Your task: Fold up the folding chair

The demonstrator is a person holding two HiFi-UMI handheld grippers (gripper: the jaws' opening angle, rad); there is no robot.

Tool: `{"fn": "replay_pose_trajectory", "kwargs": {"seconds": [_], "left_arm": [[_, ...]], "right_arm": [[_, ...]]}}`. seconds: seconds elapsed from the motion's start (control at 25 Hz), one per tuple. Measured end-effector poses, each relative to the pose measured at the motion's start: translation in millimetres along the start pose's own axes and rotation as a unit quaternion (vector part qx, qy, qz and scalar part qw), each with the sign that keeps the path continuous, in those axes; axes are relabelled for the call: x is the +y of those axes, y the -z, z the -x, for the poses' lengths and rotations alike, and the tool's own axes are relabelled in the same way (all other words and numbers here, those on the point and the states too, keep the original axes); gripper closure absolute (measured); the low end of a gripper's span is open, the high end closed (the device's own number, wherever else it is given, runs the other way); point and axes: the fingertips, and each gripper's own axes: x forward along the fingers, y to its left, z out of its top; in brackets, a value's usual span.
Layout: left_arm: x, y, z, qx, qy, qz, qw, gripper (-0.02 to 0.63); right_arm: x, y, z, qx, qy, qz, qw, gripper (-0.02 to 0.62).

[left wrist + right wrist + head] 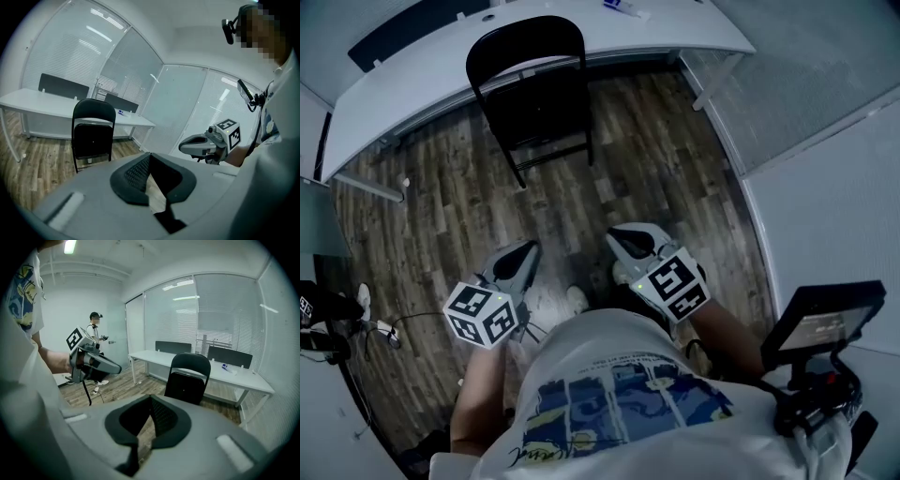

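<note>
A black folding chair (534,94) stands unfolded on the wood floor, its back toward the white table. It appears upright in the left gripper view (93,133) and the right gripper view (187,378), some way ahead of both grippers. My left gripper (523,258) is held near my body, shut and empty. My right gripper (628,239) is beside it, also shut with nothing between its jaws. Neither touches the chair. From the left gripper view the right gripper (206,143) shows at the right.
A long white table (422,70) runs behind the chair, with a small object (623,7) on top. Glass partition walls (825,103) close off the right side. A cable (394,328) lies on the floor at left. Another person (96,341) stands far off.
</note>
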Motion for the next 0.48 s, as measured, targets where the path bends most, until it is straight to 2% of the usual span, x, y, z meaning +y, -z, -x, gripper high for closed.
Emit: {"fn": "replay_pose_trajectory", "kwargs": {"seconds": [0.48], "left_arm": [[-2, 3, -6, -0.004, 0.018, 0.001, 0.9998, 0.601]], "right_arm": [[1, 5, 0, 0.007, 0.011, 0.003, 1.000, 0.593]]}}
